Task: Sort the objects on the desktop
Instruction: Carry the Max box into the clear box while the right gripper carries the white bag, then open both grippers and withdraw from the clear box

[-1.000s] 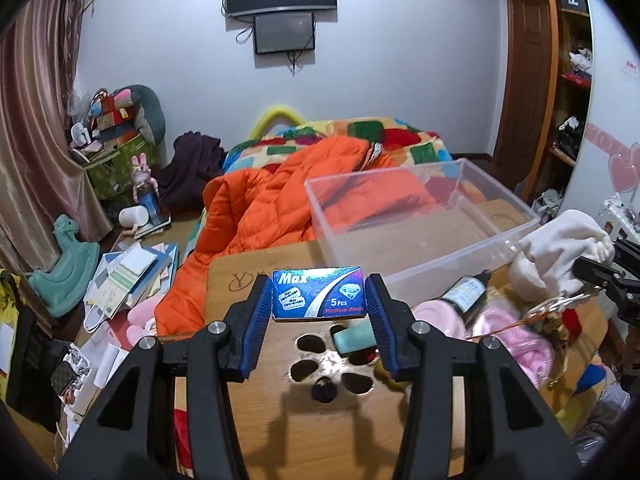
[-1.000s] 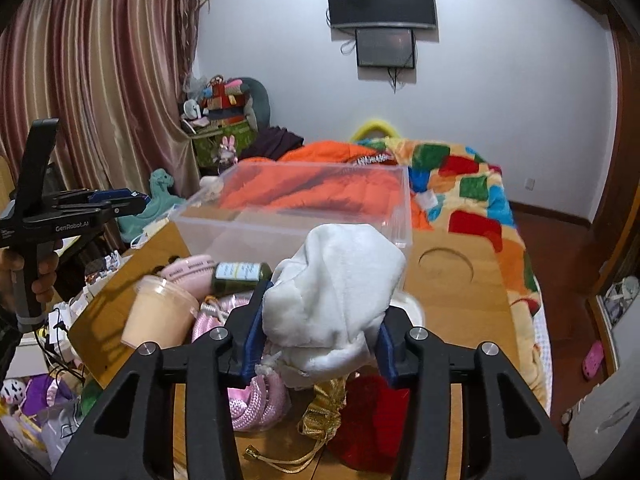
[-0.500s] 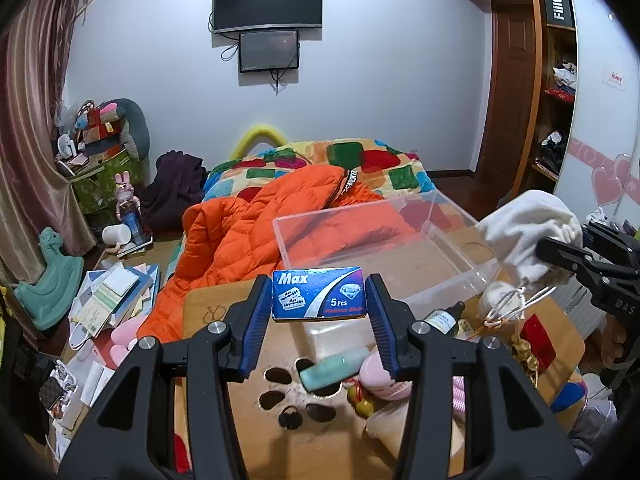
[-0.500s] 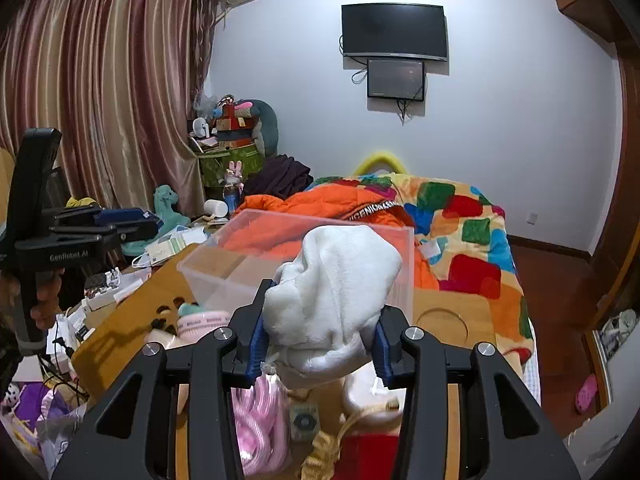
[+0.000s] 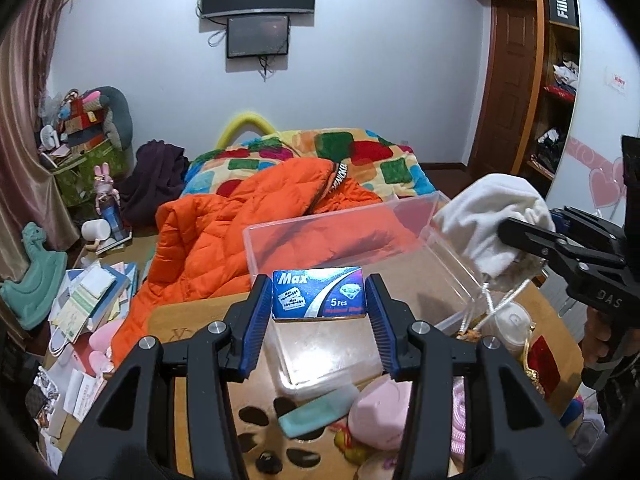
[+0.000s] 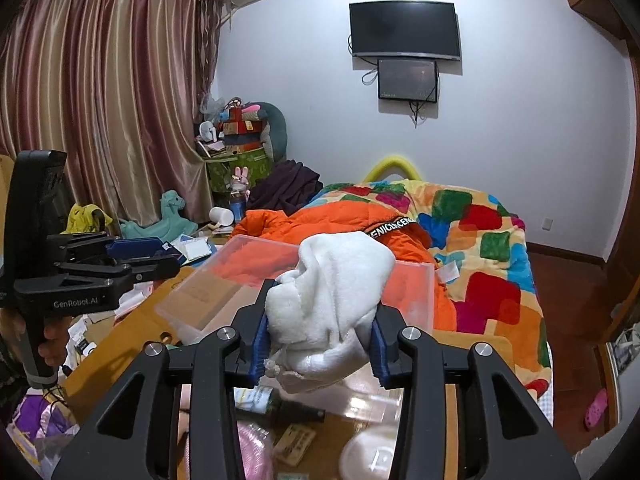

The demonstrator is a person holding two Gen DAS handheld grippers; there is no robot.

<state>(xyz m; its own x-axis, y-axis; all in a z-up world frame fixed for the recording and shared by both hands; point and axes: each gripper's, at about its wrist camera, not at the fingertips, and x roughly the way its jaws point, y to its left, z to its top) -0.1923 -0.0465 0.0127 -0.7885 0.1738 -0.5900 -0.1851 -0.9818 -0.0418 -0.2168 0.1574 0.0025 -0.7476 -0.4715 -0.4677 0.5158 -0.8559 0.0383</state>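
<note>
My left gripper [image 5: 318, 298] is shut on a small blue box [image 5: 318, 294] printed "Max", held above the near rim of a clear plastic bin [image 5: 360, 256] on the wooden table [image 5: 188, 316]. My right gripper [image 6: 320, 312] is shut on a white fluffy cloth [image 6: 336, 280], and its jaws are closing further into the soft fabric. The cloth [image 5: 488, 224] hangs over the bin's right corner in the left wrist view. From the right wrist view the bin [image 6: 224, 280] lies just ahead, with the left gripper [image 6: 160, 258] to its left, held by a hand [image 6: 52, 340].
On the table near the grippers lie a teal bar [image 5: 316, 410], a pink object [image 5: 380, 410], a white round lid [image 6: 370, 458], a dark bottle [image 6: 276, 402] and a red pouch [image 5: 544, 362]. An orange jacket [image 5: 224, 240] and a patchwork bed [image 6: 480, 232] lie beyond the table.
Both grippers have moved forward toward the bin with their loads; the box now hangs over the bin's near rim and the cloth over its right corner. The bin looms larger.
</note>
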